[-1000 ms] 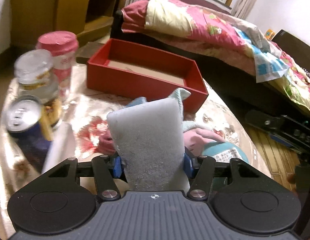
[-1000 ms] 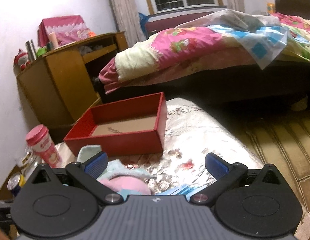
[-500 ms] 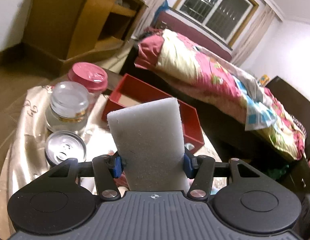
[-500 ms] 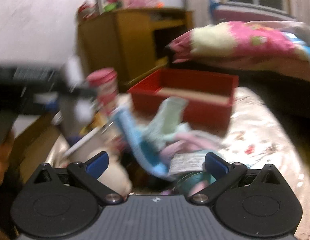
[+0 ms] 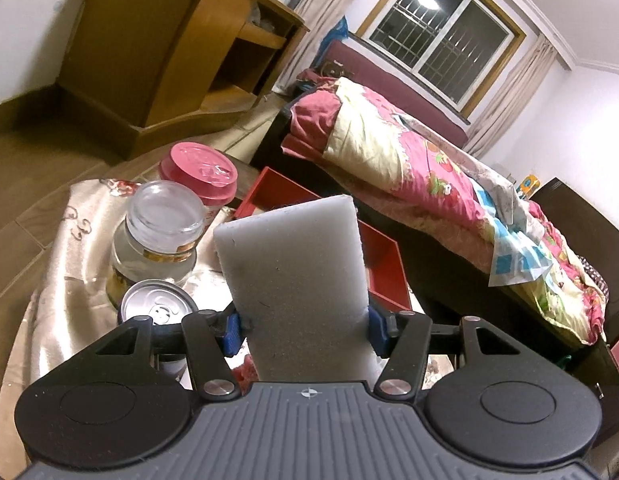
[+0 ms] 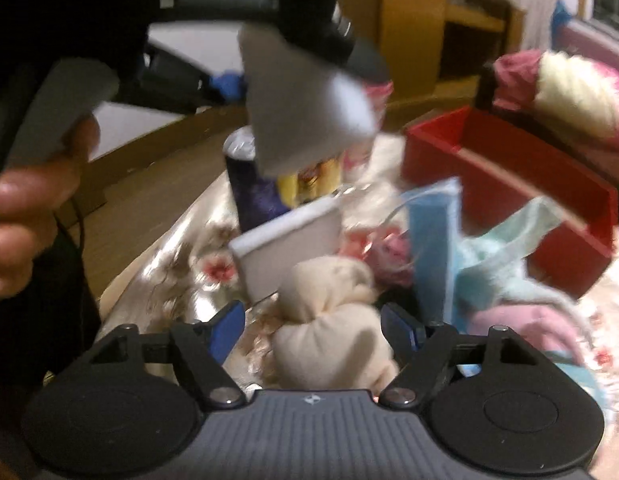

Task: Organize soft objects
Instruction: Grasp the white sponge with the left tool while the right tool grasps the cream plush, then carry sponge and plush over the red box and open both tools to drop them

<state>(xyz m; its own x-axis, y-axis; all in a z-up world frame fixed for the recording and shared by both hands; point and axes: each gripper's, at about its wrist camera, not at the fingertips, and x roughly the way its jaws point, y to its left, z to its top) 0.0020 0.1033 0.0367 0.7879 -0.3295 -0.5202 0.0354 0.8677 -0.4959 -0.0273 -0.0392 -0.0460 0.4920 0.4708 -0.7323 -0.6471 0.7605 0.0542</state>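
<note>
My left gripper [image 5: 303,330] is shut on a white sponge block [image 5: 293,272] and holds it up above the table, in front of the red box [image 5: 379,256]. The same sponge shows blurred in the right wrist view [image 6: 301,112]. My right gripper [image 6: 315,326] is open, its jaws on either side of a cream cloth bundle [image 6: 333,320] on the table. Another white sponge [image 6: 289,248] stands behind it. Blue [image 6: 433,240], mint [image 6: 501,256] and pink [image 6: 525,324] soft items lie to the right, before the red box [image 6: 509,176].
A glass jar [image 5: 157,240], a pink-lidded cup [image 5: 199,174] and a drink can [image 5: 157,312] stand at the table's left. A wooden cabinet [image 5: 169,48] and a bed with a pink quilt [image 5: 429,176] lie beyond. A hand [image 6: 33,208] shows at left.
My left gripper has lifted the sponge up and tilted back. My right gripper has swung left and down onto the soft pile, over the cream bundle.
</note>
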